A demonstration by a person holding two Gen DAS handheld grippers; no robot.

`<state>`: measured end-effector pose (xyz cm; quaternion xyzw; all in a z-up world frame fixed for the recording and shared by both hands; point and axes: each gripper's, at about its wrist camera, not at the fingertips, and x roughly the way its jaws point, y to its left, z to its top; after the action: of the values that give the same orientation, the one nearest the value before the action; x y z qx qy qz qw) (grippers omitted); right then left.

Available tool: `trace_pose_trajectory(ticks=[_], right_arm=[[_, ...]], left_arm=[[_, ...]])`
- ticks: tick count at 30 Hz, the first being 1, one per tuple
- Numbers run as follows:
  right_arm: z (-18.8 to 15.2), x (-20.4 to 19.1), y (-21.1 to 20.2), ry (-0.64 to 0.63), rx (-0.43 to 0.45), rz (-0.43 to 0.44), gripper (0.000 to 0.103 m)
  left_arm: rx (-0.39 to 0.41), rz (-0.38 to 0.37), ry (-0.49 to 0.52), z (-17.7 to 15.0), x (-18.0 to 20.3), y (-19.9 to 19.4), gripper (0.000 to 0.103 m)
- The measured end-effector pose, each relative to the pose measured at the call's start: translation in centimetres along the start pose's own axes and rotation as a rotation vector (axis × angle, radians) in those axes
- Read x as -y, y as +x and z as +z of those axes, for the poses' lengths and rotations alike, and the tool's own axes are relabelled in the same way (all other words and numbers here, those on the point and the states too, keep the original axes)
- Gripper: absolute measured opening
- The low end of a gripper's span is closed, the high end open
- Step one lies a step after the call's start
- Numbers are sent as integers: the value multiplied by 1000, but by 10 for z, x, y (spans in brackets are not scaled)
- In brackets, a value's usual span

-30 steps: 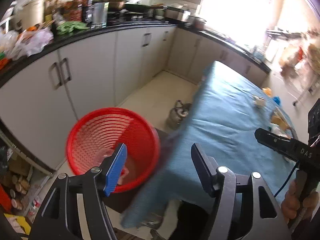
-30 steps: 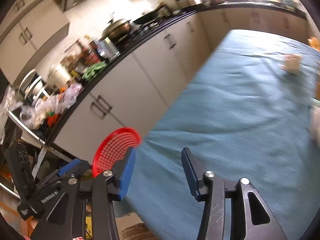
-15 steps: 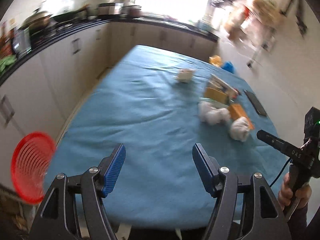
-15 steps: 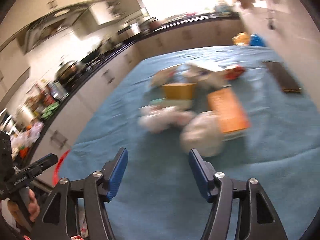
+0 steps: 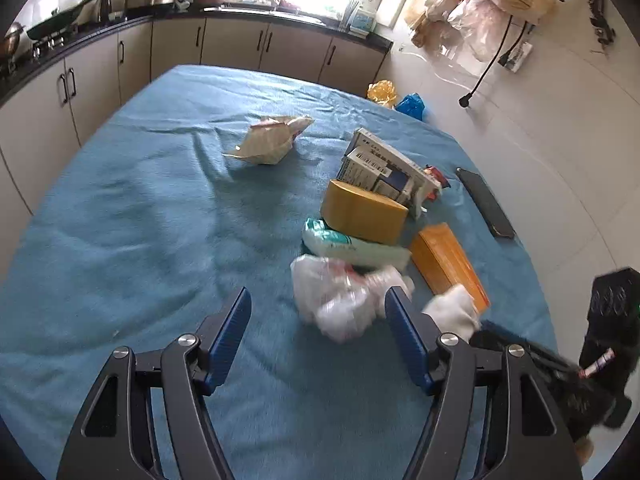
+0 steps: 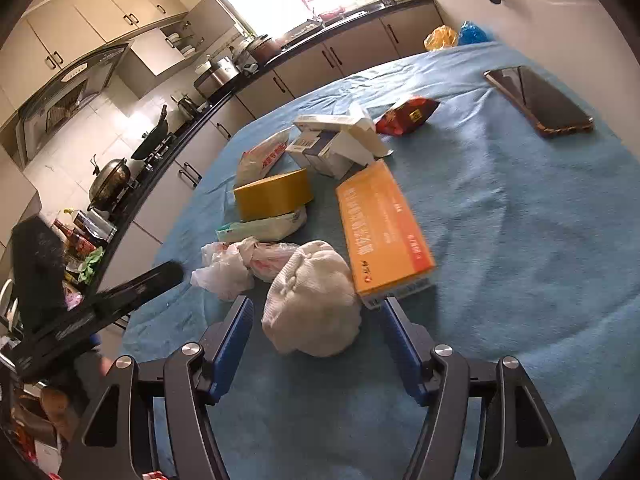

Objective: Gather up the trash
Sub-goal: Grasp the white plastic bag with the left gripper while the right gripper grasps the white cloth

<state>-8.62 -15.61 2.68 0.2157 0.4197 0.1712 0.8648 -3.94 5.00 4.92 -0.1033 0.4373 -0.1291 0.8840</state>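
Blue cloth (image 6: pixel 520 220) covers the kitchen table. Both grippers are spread wide and empty: the right gripper (image 6: pixel 316 330) flanks a white wad (image 6: pixel 314 300), the left gripper (image 5: pixel 318 320) faces a crumpled plastic bag (image 5: pixel 336 300). Beyond lie boxes (image 6: pixel 380 224) and a phone (image 6: pixel 538 100). The red basket seen earlier is out of view.

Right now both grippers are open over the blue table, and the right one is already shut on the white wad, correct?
Not quite. The right gripper is open; its fingers only flank the white wad, as the right wrist view shows. The left gripper is open over the blue table.
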Motion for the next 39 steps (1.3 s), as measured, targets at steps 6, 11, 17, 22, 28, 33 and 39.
trace_pose_trajectory(ticks=[6,11,17,22,28,33,39], right_arm=[[-2,0,11,7,-1,8,70],[-5,-1,13,4,3,-15,63],[-10,-1,10,31,-5,-17,35],[-18,-8,-9,31,28,-17,35],[-30,-21,-35,19,61,-13,35],[-49,-34,-58,1,75,-7,35],[-72,-42,-77,-38,93,-34,35]], left_arm=[[-46,-63,-49,5,-6,28,68],[-84,-142,-96,5,-9,31,32],[-63,-154,-71,-4,-4,9,13],[-21,-147,-56,-17,-7,-26,3],[47,-89,-33,-35,-14,-67,3],[41,-75,-51,-56,-28,-89,3],[37,-31,-70,-83,-52,-103,67]])
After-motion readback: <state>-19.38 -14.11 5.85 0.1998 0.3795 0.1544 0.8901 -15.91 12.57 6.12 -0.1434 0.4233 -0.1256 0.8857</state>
